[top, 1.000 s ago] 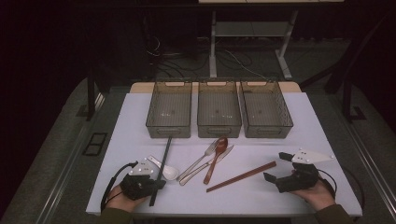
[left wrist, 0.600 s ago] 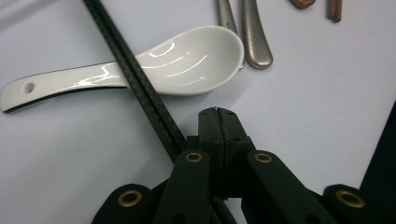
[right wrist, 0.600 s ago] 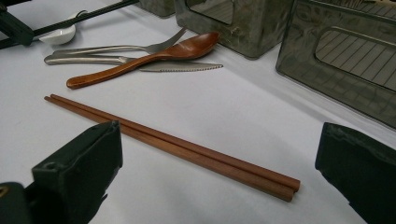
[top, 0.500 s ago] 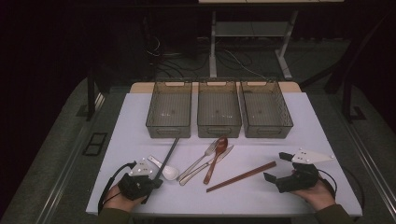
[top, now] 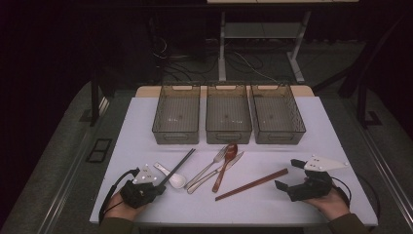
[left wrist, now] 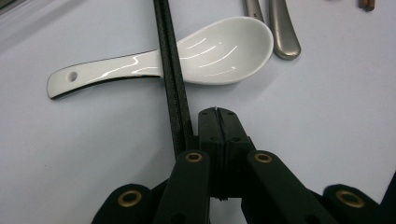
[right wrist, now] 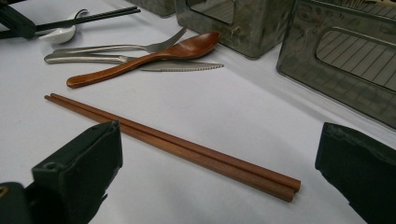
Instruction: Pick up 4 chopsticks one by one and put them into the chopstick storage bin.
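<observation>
The left hand-held gripper (top: 157,184) is sitting near the worktop's (top: 292,204) front-left corner with its jaws clenched together; in the left gripper view the black chopsticks (left wrist: 172,74) are running just beside the closed tips, not between them, so nothing is being grasped. Those chopsticks are lying across the handle of the white spoon (left wrist: 187,53), their far ends pointing toward the left bin (top: 177,115). The right hand-held gripper (top: 288,175) is waiting near the front-right corner, jaws released wide and facing the brown chopsticks (right wrist: 173,140), probably lining up to grip them. The fork (top: 207,168), knife (top: 229,163) and wooden spoon (top: 225,163) are lying bundled mid-worktop, likely awaiting sorting into the three bins along the back edge. Compared with a second earlier, the black chopsticks are leaning more to the right.
</observation>
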`<state>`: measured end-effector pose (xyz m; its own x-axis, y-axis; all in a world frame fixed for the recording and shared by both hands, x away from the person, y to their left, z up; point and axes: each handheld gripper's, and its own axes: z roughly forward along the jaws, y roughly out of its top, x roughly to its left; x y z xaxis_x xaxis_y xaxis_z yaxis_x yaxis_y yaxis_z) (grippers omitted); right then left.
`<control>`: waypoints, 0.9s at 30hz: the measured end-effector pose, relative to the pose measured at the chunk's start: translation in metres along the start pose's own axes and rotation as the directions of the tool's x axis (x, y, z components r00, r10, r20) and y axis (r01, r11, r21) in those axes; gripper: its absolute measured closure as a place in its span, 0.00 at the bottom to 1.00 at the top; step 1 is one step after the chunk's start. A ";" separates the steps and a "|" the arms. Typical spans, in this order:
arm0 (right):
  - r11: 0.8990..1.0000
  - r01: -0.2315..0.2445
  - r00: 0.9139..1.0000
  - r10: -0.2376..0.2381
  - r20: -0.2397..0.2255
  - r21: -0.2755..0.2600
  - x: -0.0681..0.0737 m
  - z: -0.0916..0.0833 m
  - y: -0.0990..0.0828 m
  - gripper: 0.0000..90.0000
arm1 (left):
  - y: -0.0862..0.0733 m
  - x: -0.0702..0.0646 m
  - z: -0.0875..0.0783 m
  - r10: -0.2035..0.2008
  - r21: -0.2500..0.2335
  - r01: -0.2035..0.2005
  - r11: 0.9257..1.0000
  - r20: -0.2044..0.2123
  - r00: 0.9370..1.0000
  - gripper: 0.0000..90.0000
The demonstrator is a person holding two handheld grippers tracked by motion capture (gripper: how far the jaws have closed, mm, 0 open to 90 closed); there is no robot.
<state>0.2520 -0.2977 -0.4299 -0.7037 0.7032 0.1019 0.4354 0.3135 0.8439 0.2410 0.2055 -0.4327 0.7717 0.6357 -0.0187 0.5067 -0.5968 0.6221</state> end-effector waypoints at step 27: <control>1.000 0.012 1.000 -0.012 -0.003 0.012 0.001 0.002 0.000 0.01 | 0.007 0.003 -0.016 0.005 -0.130 -0.007 0.991 -0.015 1.000 0.88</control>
<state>0.2525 -0.2960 -0.4308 -0.7107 0.6973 0.0935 0.4337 0.3297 0.8386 0.2406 0.2118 -0.4157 0.7684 0.6399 -0.0032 0.4466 -0.5327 0.7189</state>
